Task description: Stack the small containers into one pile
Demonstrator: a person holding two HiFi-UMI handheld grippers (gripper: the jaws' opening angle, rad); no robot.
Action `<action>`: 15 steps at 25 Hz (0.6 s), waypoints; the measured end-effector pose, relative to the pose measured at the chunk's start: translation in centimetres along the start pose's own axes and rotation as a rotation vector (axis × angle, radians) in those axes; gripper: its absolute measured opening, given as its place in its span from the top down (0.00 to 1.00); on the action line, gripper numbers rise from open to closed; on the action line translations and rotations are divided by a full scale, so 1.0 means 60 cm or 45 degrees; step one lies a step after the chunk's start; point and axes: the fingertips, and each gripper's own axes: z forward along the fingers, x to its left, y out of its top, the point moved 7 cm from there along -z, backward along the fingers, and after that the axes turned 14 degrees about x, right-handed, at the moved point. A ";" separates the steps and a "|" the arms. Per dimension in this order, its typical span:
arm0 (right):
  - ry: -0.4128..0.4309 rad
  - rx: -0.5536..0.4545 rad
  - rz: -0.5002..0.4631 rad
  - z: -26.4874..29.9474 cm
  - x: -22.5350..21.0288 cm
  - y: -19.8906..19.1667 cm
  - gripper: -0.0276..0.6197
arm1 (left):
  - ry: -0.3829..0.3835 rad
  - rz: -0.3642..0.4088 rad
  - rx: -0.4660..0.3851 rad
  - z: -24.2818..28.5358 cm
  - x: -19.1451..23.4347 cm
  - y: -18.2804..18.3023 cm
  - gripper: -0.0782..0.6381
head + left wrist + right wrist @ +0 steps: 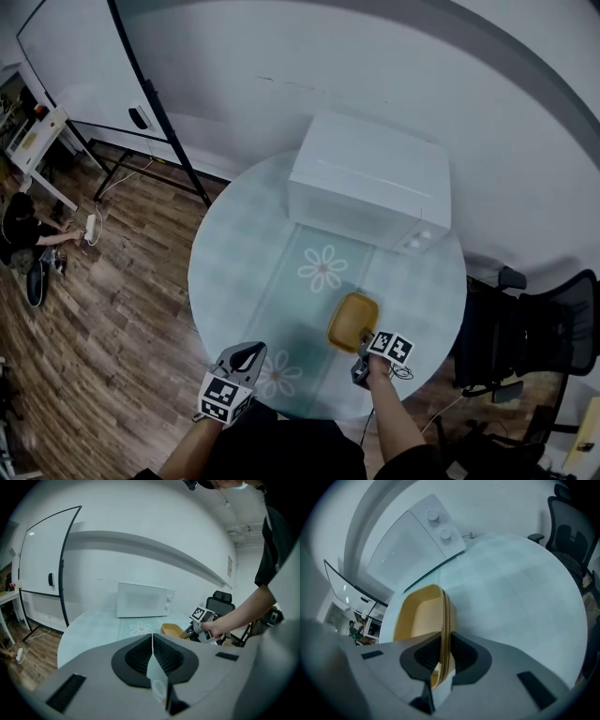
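1. The round table (234,272) has a pale top with flower prints.
2. A white microwave (370,178) stands at the table's far side.
3. A black office chair (553,328) stands off the table's right edge.
4. The nested yellow containers (352,321) lie between the microwave and the table's near edge, just right of the middle flower print. Several rims show one inside another in the right gripper view. Whether the pile rests on the top or is lifted, I cannot tell.
5. The right gripper (443,641) clamps the pile's near wall between its jaws.
6. The left gripper (246,356) hangs at the table's near edge, well left of the pile, jaws pressed together on nothing.
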 end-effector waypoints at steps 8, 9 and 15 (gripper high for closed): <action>0.028 -0.021 -0.135 0.007 0.043 -0.006 0.86 | 0.006 -0.017 0.001 -0.008 0.009 -0.007 0.87; 0.020 -0.054 -0.158 -0.003 0.043 -0.005 0.82 | 0.005 -0.017 0.000 -0.009 0.009 -0.008 0.87; 0.013 -0.253 -0.262 -0.087 0.055 -0.020 0.83 | -0.026 -0.004 -0.023 -0.001 0.005 0.002 0.87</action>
